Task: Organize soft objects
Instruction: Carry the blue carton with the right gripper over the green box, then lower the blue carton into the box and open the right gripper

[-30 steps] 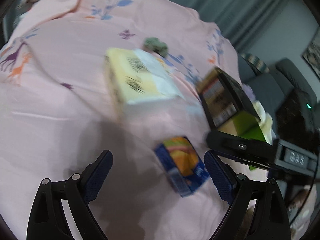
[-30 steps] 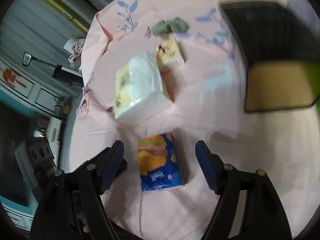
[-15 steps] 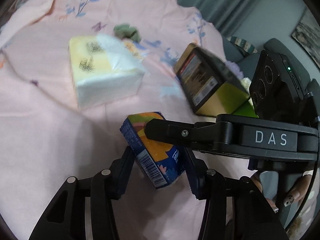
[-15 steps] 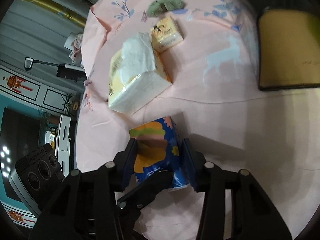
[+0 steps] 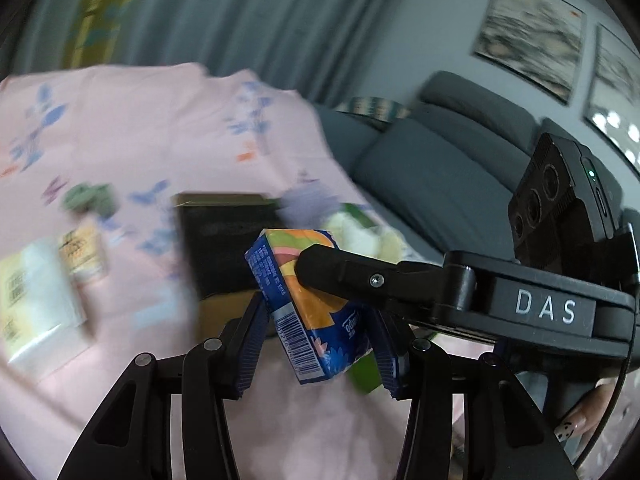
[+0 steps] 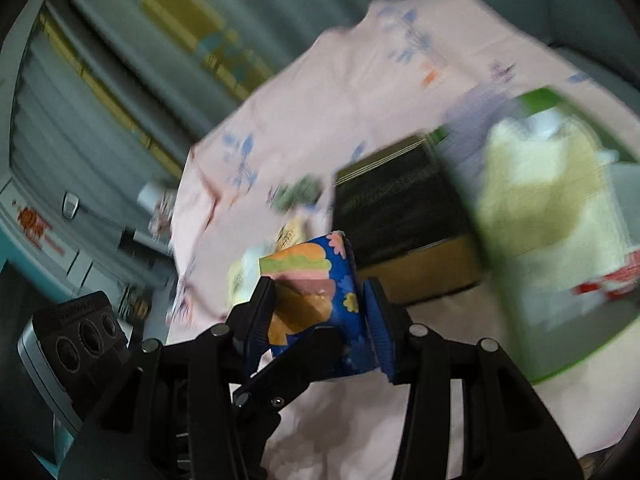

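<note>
A blue and orange tissue pack (image 5: 308, 304) is clamped by both grippers and held in the air above the pink cloth. My left gripper (image 5: 318, 344) is shut on its sides. My right gripper (image 6: 320, 320) is shut on it too (image 6: 316, 300), and its finger crosses the pack in the left wrist view. A black and green box (image 5: 224, 248) with soft items inside lies just beyond the pack; it also shows in the right wrist view (image 6: 404, 208).
On the pink cloth (image 5: 140, 128) at the left lie a large yellow-white tissue pack (image 5: 36, 300), a small yellow pack (image 5: 82, 256) and a green soft item (image 5: 90, 198). A grey sofa (image 5: 440, 168) stands behind. Curtains hang at the back.
Both grippers closed on the blue tissue pack and lifted it off the cloth. They have carried it up and toward the black and green box.
</note>
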`<state>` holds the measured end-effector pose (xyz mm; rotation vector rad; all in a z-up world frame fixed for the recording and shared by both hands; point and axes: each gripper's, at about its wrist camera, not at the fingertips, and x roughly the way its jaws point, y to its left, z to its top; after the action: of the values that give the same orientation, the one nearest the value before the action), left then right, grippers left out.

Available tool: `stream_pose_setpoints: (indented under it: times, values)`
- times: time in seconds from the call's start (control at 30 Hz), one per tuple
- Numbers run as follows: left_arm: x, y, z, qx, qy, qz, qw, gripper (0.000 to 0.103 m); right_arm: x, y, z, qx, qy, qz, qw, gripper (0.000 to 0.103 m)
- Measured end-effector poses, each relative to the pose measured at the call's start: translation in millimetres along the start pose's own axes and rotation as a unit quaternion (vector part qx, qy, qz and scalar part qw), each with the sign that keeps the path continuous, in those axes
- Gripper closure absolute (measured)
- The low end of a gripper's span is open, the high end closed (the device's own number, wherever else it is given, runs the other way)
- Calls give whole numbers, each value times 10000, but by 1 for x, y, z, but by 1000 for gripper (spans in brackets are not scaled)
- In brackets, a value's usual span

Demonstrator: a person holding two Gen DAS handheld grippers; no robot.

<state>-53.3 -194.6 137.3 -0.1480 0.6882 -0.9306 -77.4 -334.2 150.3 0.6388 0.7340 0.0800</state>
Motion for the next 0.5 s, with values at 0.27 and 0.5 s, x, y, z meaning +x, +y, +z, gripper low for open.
stream_pose_setpoints:
  times: [0.27, 0.5]
  values:
    - [66, -52, 17, 507, 320, -395, 9974, 55, -40, -67, 12, 694, -706, -260, 9947, 58]
    - [101, -60, 8, 466, 805, -456, 9946, 56, -41, -103, 12, 1139, -679, -539, 9897, 58]
